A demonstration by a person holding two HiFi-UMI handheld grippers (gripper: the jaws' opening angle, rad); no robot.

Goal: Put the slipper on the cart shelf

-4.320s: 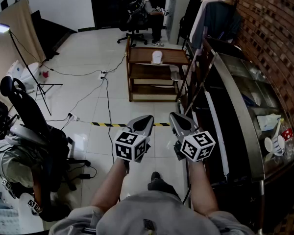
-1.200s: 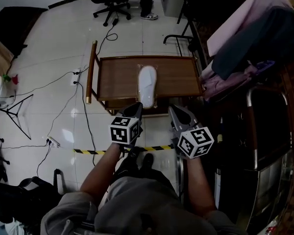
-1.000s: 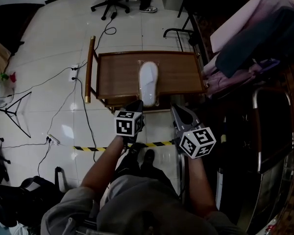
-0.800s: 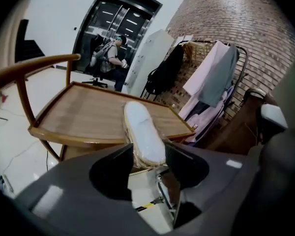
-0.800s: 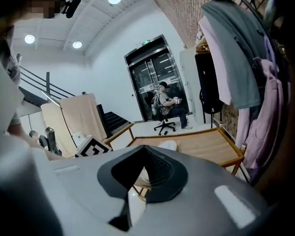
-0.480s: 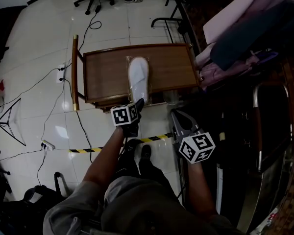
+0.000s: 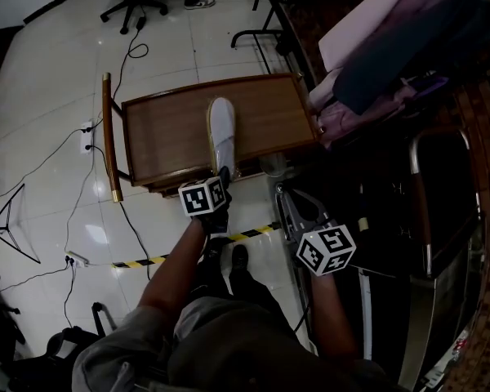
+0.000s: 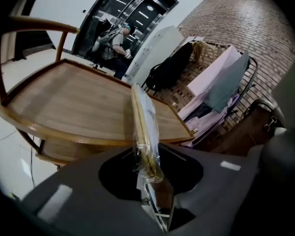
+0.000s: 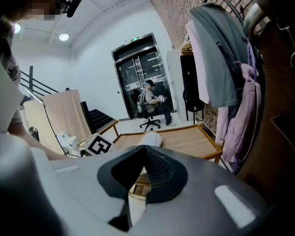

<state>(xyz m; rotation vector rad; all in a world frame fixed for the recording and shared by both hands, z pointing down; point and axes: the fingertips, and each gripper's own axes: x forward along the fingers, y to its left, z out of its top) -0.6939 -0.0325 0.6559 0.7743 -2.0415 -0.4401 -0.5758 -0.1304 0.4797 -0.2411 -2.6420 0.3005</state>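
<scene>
One white slipper (image 7: 221,131), sealed in clear plastic film, lies on the cart (image 7: 113,149), on its top wooden surface (image 7: 163,133), near the front edge and about midway across. In the left gripper view the slipper (image 8: 144,129) stands on its side, seen edge-on: a thin tan sole line with the crinkled film gathered at the near end. That near end sits between the jaws of the left tongs (image 8: 148,175), which are closed onto it.

From the head view the left tongs (image 7: 224,173) and their marker cube cover the slipper's near end, so the grip itself cannot be seen there. The right tongs (image 7: 284,194) are held off the cart's front right corner, over the floor, touching nothing. In their own view the right tongs (image 9: 137,183) have their jaws drawn together with nothing between them, and only the rounded far end of the slipper (image 9: 150,139) shows above them.

Lower shelves are mostly hidden beneath the top surface; just a strip of one shows under the front edge (image 8: 53,154). Clothes (image 7: 392,39) hang just right of the cart, partly cut off by the frame. Striped tape (image 7: 147,261) crosses the floor before it.
</scene>
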